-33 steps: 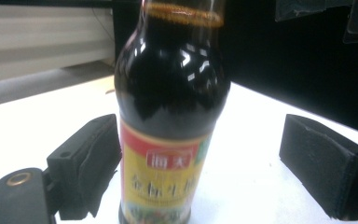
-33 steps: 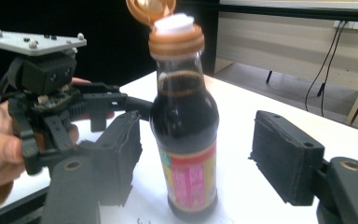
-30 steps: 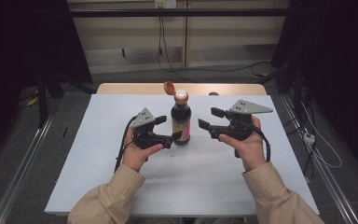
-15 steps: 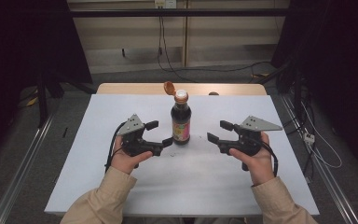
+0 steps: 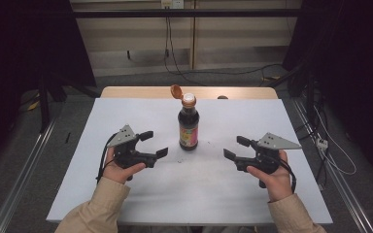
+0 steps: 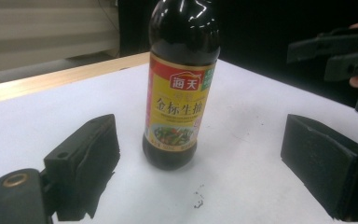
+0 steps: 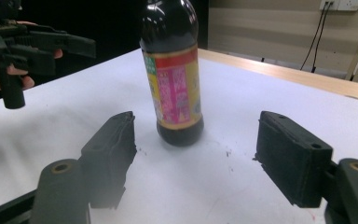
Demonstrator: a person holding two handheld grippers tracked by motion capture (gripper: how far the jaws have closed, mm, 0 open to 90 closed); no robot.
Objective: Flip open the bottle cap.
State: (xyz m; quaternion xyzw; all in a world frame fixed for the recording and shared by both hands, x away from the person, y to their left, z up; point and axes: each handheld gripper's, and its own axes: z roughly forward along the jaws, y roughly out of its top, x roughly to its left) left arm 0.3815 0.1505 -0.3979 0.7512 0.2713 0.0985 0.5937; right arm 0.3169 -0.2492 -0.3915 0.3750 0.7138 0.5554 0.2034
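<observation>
The tall dark glass sauce bottle (image 5: 188, 127) stands upright between both grippers. The left gripper (image 5: 154, 144) is nearer; the right gripper (image 5: 229, 148) sits farther away. Both have jaws apart, holding nothing.

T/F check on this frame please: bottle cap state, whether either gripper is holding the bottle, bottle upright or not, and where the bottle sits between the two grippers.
1. The soy sauce bottle stands upright on the white table. True.
2. The bottle's orange flip cap is closed. False: it is flipped open, hanging off to the side of the neck.
3. The left gripper is clamped on the bottle. False: its jaws are open and stand clear of the bottle.
4. The right gripper is open, with nothing between its jaws. True.
5. The bottle stands between the two grippers in the high view. True.
</observation>
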